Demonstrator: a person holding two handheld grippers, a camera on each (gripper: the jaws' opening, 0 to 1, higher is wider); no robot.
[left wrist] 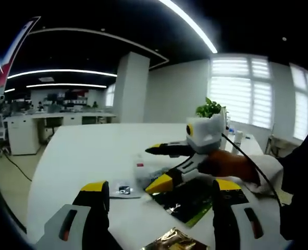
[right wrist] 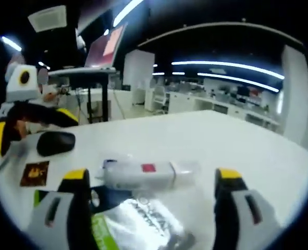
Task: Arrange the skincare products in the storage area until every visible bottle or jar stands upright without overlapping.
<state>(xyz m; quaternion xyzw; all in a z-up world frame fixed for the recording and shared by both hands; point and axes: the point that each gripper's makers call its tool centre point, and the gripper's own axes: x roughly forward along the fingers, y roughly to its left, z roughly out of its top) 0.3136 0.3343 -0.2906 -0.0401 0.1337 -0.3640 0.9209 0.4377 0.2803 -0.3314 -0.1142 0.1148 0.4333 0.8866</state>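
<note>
A small clear tube with a red label (right wrist: 143, 174) lies on its side on the white table (right wrist: 232, 140). My right gripper (right wrist: 151, 179) stands open, one jaw on each side of it, not touching. In the left gripper view the same tube (left wrist: 140, 170) lies between the yellow tips of the right gripper (left wrist: 154, 169), which a hand holds. My left gripper (left wrist: 161, 190) is open nearer the table's edge with nothing between its jaws. It appears at the far left as the left gripper (right wrist: 31, 130).
Flat packets lie around the tube: a dark green one (left wrist: 187, 200), a gold one (left wrist: 169, 242), a silver one (right wrist: 143, 219), a small sachet (left wrist: 123, 190) and a brown square one (right wrist: 35, 173). A black oval object (right wrist: 54, 141) lies further left. A potted plant (left wrist: 210, 108) stands behind.
</note>
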